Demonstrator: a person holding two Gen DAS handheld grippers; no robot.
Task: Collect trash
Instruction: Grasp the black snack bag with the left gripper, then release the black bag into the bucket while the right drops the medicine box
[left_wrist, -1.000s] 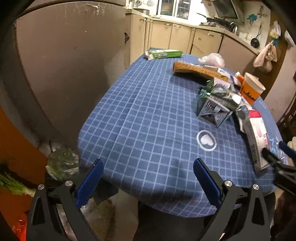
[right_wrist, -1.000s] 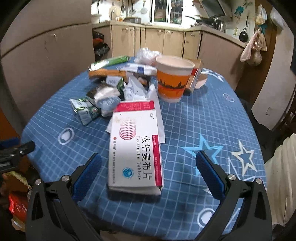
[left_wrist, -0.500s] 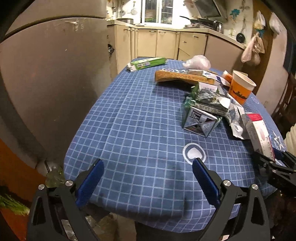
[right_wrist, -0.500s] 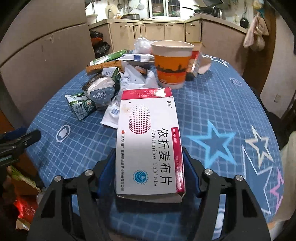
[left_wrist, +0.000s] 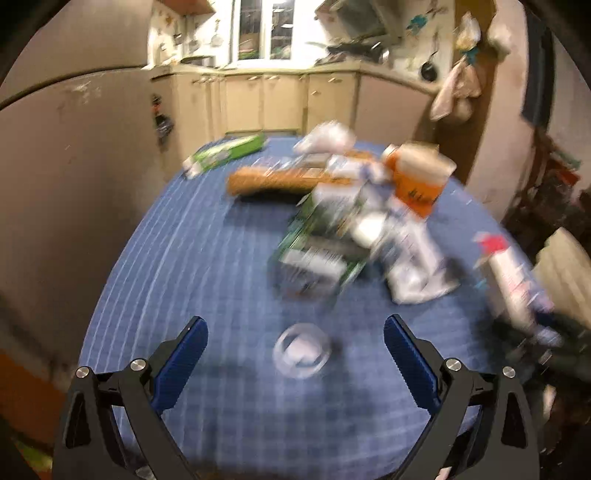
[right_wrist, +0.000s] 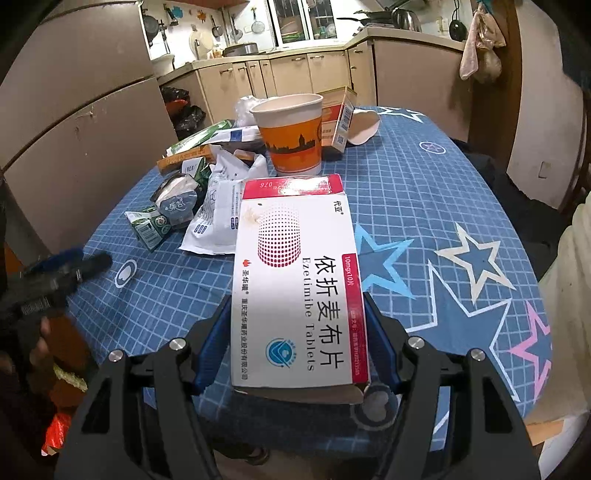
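The right claw (right_wrist: 297, 332) gripped the Ezetimibe tablet box (right_wrist: 297, 280) between its blue pads, above the blue-checked counter (right_wrist: 424, 192). Beyond it stood an orange paper cup (right_wrist: 290, 138). The left claw (left_wrist: 295, 347) gaped wide, holding nothing.

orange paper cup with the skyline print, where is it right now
In the right wrist view the orange paper cup stands upright on the blue checked tablecloth, just beyond the white and red tablet box clamped in the right gripper.

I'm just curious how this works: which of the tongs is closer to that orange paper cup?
Right. The right tongs, clamped on the pill box, sit just in front of the cup. The left tongs hover open near the table's edge, farther back.
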